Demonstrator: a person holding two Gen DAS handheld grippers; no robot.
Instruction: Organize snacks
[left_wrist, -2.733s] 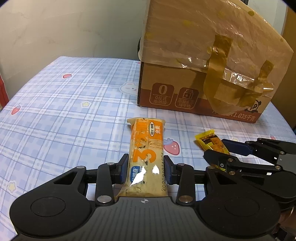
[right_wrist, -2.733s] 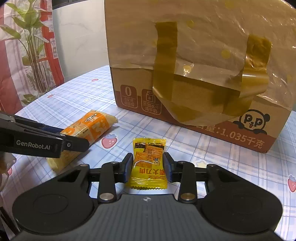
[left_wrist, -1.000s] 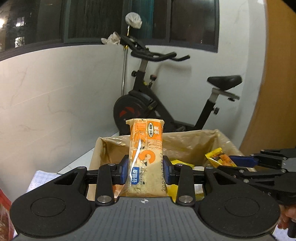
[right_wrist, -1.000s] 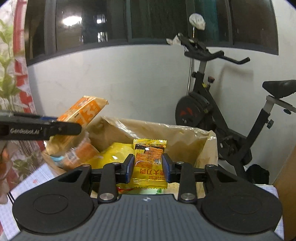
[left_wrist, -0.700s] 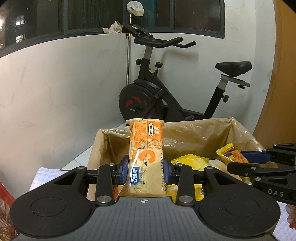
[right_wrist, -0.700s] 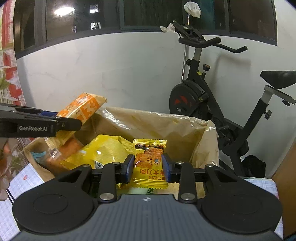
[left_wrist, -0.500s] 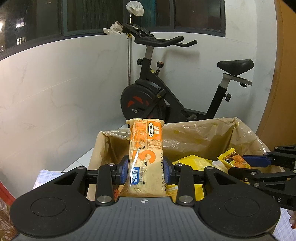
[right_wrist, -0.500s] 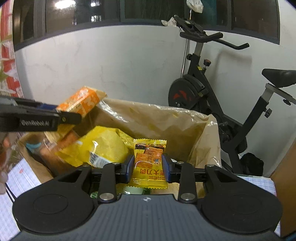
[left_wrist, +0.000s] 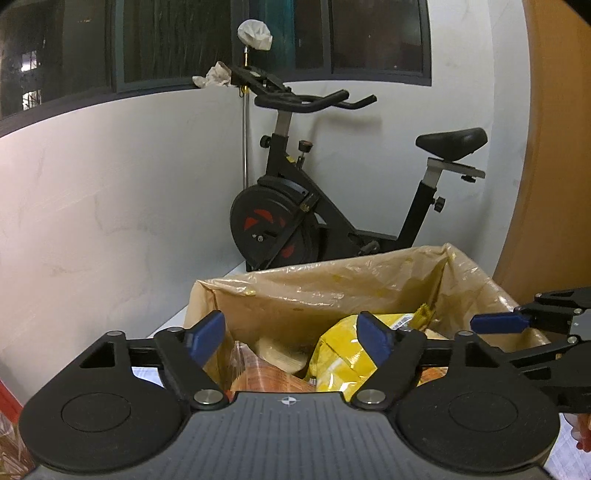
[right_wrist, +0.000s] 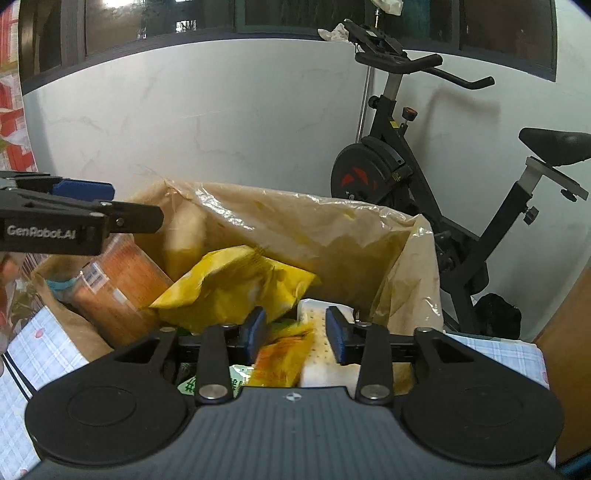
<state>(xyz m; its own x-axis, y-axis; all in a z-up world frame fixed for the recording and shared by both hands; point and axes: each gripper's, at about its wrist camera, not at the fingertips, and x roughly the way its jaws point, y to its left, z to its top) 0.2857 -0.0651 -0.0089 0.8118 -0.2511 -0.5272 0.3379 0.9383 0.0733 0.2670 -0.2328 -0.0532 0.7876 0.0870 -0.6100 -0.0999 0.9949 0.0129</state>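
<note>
Both snacks released into the lined cardboard box. Left gripper jaws just spread wide, empty; right gripper just opening, blurred yellow packet dropping between. Remaining snacks: cannot tell.

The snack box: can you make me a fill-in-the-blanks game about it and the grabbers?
1. The left gripper fingers are spread wide with ____ between them.
2. The big crinkly bag inside the box is coloured ____.
3. Behind the box stands an exercise ____.
4. The blurry small packet is dropping between the ____ gripper's fingers.

Missing words: nothing; yellow; bike; right
</note>
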